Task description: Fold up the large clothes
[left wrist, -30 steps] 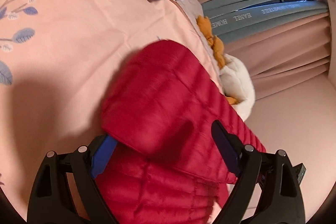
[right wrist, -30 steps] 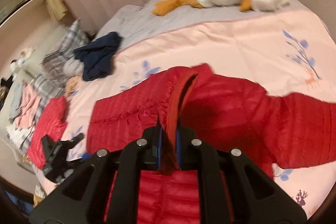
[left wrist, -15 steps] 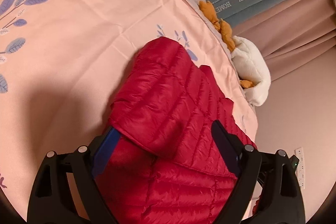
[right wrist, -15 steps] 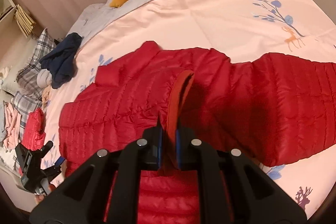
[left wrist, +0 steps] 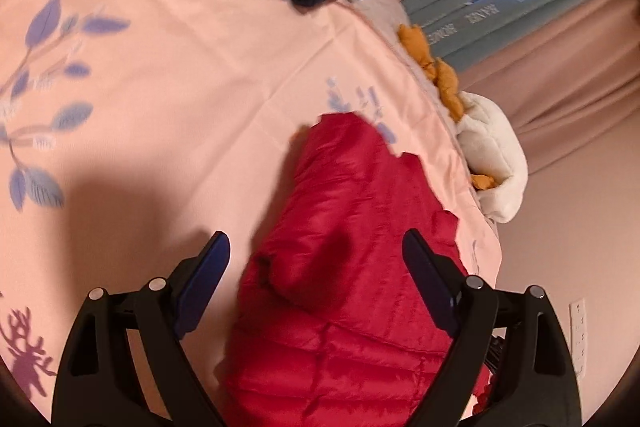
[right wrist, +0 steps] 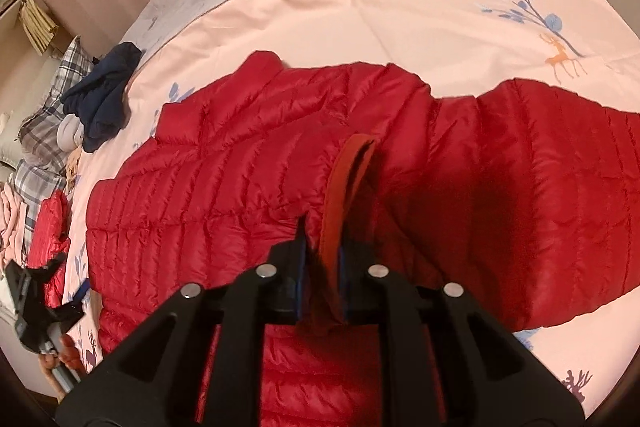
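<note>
Spreading across the middle of the right wrist view, the red puffer jacket lies on a pink bedspread printed with blue sprigs and small deer. Its quilted body fills the left and centre of the frame, shiny and ribbed with stitched bands, and one sleeve runs out flat to the right edge. Near the centre a darker red trimmed edge stands up in a narrow loop.

At the lower left of that view the left gripper sits low beside the jacket's edge, a hand partly visible under it. From its own camera its blue-padded jaws stand wide apart with nothing pressed between them, angled down over a folded part of the jacket that runs from lower centre toward the upper right.

At the bottom centre the right gripper points steeply down at the jacket. Its jaws are opening, with the trimmed edge between them; a sliver of gap shows beside the fabric, so the pads look to be letting go.
</note>
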